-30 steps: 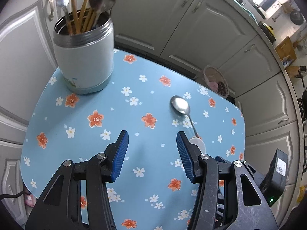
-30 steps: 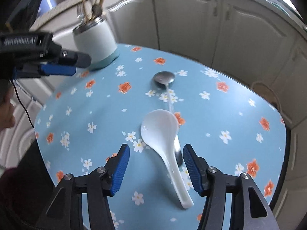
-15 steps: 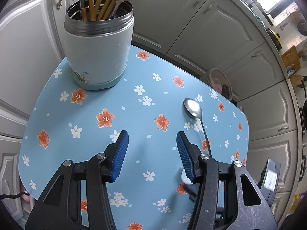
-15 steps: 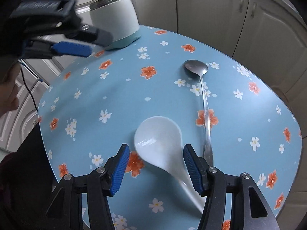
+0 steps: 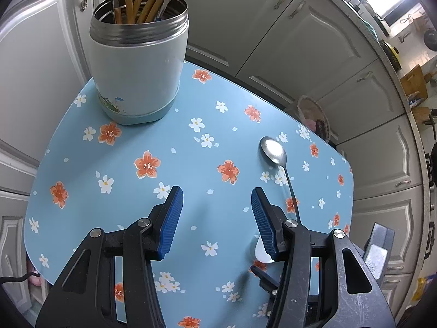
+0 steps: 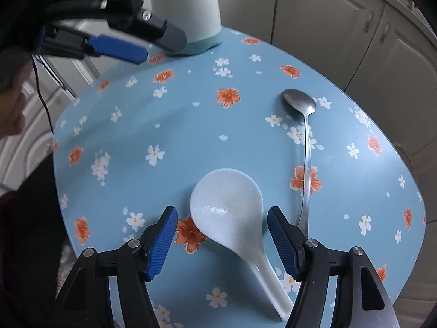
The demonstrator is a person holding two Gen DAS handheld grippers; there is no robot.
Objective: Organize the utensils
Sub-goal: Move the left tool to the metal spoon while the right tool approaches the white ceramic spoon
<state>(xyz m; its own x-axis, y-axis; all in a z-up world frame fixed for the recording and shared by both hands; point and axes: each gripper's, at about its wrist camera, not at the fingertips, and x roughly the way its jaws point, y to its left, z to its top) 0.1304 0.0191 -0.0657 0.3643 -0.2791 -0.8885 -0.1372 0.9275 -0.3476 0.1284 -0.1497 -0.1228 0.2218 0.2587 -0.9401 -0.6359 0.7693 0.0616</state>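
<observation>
Right tongs (image 6: 221,235) tilted steeply down, opening astride white spoon (image 6: 232,216)

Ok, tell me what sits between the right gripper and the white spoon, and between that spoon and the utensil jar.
Nothing visible. The right gripper, jaws opening, already straddles the white spoon without touching it. Toward the utensil jar lies bare tablecloth; the left gripper hovers above that path, and the metal spoon lies off to the side.
</observation>
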